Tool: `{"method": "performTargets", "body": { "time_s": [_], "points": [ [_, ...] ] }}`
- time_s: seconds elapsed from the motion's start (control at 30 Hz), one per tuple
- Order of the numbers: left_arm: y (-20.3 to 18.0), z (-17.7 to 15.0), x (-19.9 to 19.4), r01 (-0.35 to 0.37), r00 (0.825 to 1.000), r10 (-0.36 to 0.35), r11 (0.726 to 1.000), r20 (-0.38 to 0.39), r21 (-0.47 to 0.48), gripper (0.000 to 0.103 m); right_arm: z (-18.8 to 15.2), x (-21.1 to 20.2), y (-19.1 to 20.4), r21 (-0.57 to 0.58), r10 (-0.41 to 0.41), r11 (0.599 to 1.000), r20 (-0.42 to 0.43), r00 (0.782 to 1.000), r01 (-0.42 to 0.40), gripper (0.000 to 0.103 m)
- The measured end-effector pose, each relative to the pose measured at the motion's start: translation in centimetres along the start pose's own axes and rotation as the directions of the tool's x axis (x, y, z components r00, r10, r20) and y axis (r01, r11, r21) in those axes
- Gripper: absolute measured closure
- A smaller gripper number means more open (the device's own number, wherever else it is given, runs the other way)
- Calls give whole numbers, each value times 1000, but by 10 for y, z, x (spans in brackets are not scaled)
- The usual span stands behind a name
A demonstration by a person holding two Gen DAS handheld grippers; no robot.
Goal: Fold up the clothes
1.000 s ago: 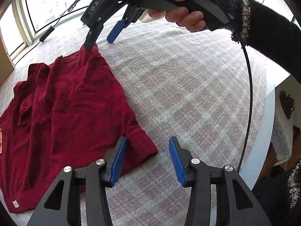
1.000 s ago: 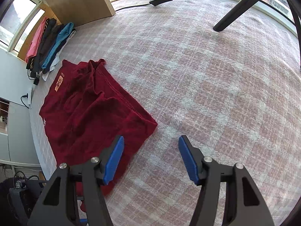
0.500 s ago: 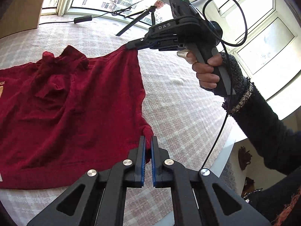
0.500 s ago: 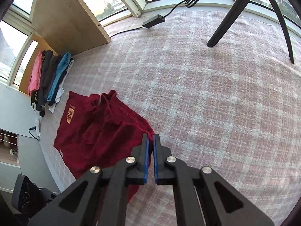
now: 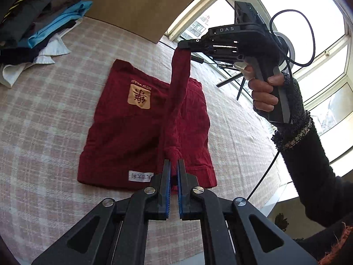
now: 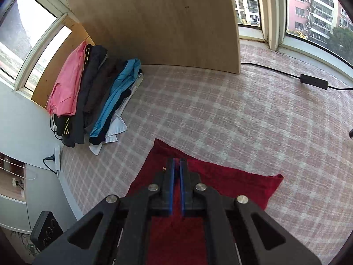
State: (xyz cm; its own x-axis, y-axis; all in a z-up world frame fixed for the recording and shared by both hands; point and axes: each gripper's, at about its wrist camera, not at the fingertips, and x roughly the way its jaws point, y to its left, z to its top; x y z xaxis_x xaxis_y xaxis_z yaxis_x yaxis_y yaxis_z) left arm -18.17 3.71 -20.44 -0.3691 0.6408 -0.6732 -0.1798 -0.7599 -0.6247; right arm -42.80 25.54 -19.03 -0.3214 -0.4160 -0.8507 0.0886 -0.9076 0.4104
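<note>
Red garment (image 5: 123, 132) lies mostly flat on the pink-and-white checked cloth (image 5: 33, 121) covering the tabletop, with one edge lifted into a taut strip between the two grippers. At the far left of the left wrist view, a stack of folded clothes (image 5: 39, 22) leans against a plywood board (image 5: 141, 6): pink, dark grey, bright blue and white layers, soft and slightly slumped.

Left gripper (image 5: 173, 165) is pinching the near end of the raised strip, its blue ribbed pads pressed together on bunched red fabric just above a white care label (image 5: 140, 175). Further right, the right gripper (image 5: 184, 44), held in a hand (image 5: 263, 90) wearing a dark knit sleeve, is clamped on the far end of the same strip.

Risks, as I judge them: the fabric is thin, crinkled knit, and each gripper holds only a small bite, so a sharp tug could pull the hem free and drop the fold crooked. Uneven carrying of the two ends would skew the fold line, and the lifted edge may drag the layer below, rucking it and burying the tan square patch (image 5: 139, 96) under creases. The checked cloth is loosely woven and could bunch too.
</note>
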Motion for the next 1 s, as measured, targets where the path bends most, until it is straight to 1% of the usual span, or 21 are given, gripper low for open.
{"method": "performTargets", "body": {
  "time_s": [0.03, 0.13, 0.2, 0.3, 0.47, 0.53, 0.6, 0.67, 0.7, 0.77, 0.8, 0.83, 0.87, 0.9, 0.93, 1.0],
  "points": [
    [12, -3, -3, -10, 1000, 10, 1000, -3, -9, 99, 2, 16, 11, -5, -9, 1000, -18, 1000, 9, 99],
    [40, -6, -2, -4, 1000, 2, 999, -29, -46, 99, 6, 58, 36, -27, -54, 998, -60, 997, 52, 99],
    [57, -6, -1, 1, 999, -5, 998, -47, -70, 99, 9, 76, 46, -40, -110, 993, -66, 992, 107, 99],
    [70, -4, 0, 18, 998, -23, 996, -50, -87, 99, 12, 93, 46, -11, -138, 990, -86, 987, 138, 99],
    [81, 1, 1, 33, 998, -38, 995, -50, -92, 99, 15, 104, 41, 17, -184, 982, -98, 978, 186, 99],
    [83, 1, 0, 37, 997, -44, 995, -69, -91, 99, 16, 111, 43, 2, -172, 985, -120, 978, 173, 99],
    [84, -1, -7, 52, 992, -62, 994, -106, -94, 99, 17, 120, 45, -15, -157, 988, -145, 977, 157, 98],
    [85, -2, -13, 51, 988, -64, 994, -141, -96, 98, 18, 123, 46, -26, -154, 988, -167, 974, 152, 96],
    [85, -1, -18, 45, 986, -59, 995, -156, -94, 98, 19, 117, 47, -24, -145, 989, -160, 977, 143, 96],
    [81, 9, -33, 24, 987, -32, 998, -156, -51, 97, 18, 87, 44, -1, -107, 994, -113, 988, 107, 93],
    [79, 14, -41, 12, 988, -16, 1000, -152, -27, 97, 16, 67, 41, 15, -88, 996, -82, 993, 90, 82],
    [75, 23, -44, 1, 989, -1, 1000, -151, 4, 92, 8, 44, 36, 30, -85, 996, -40, 996, 86, 64],
    [71, 34, -45, -9, 989, 15, 999, -150, 39, 87, 1, 21, 31, 44, -86, 995, 5, 996, 85, 56],
    [67, 45, -42, -18, 989, 28, 997, -145, 71, 76, -7, -2, 25, 58, -87, 995, 50, 995, 84, 47],
    [65, 57, -36, -26, 989, 39, 995, -143, 95, 71, -21, -21, 20, 75, -115, 991, 81, 990, 109, 46],
    [65, 80, -18, -41, 984, 61, 991, -166, 125, 69, -53, -44, 5, 117, -169, 981, 99, 981, 157, 46]
  ]
}}
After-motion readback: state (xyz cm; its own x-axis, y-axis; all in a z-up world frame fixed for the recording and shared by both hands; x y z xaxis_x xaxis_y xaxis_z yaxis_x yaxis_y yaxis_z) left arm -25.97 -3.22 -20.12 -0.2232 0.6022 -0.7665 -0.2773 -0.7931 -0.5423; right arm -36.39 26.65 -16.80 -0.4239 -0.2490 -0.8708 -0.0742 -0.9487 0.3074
